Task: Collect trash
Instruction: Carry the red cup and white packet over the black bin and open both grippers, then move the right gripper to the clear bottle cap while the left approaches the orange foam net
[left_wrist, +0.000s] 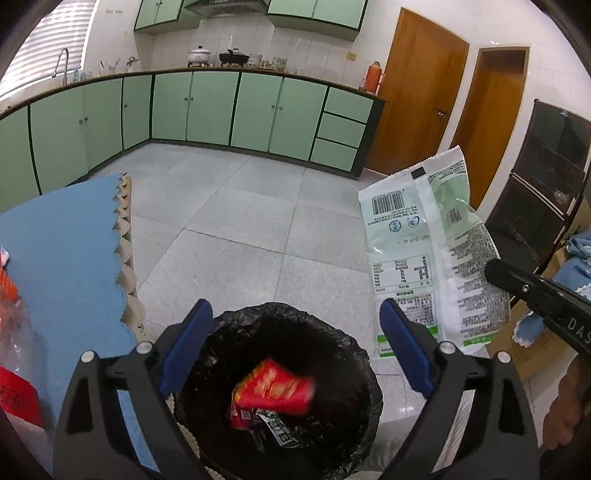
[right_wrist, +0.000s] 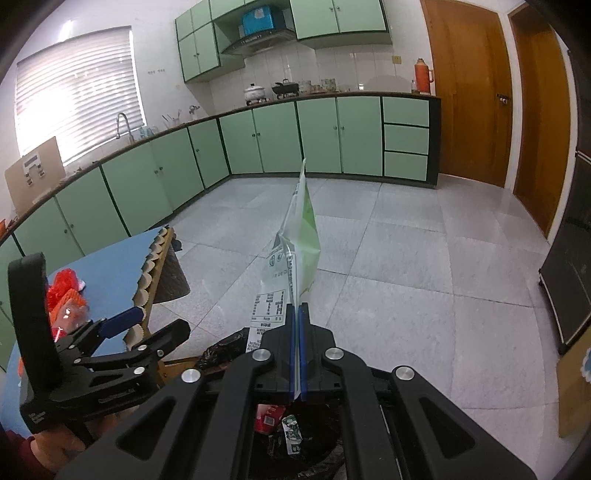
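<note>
Black-lined round trash bin (left_wrist: 334, 334) sits under my left tongs (left_wrist: 295, 350), spread wide and empty; a red wrapper (left_wrist: 275, 387) lies inside. My right tongs (right_wrist: 298, 314) pinch the thin green-white plastic pouch (right_wrist: 295, 251) at its lower edge above the bin: light, floppy, slippery.

The bin (left_wrist: 291, 391) sits on the floor (left_wrist: 236, 229) right below the left gripper (left_wrist: 295, 350), with a packet (left_wrist: 275, 387) inside. The table (left_wrist: 70, 243) stands at nine o'clock of the bin, touching or just beside it. The wrapper (left_wrist: 424, 251) hangs at two o'clock, above the floor. Counter (left_wrist: 221, 72) and cabinets (left_wrist: 207, 107) run across twelve o'clock; doors (left_wrist: 417, 92) stand at one.
</note>
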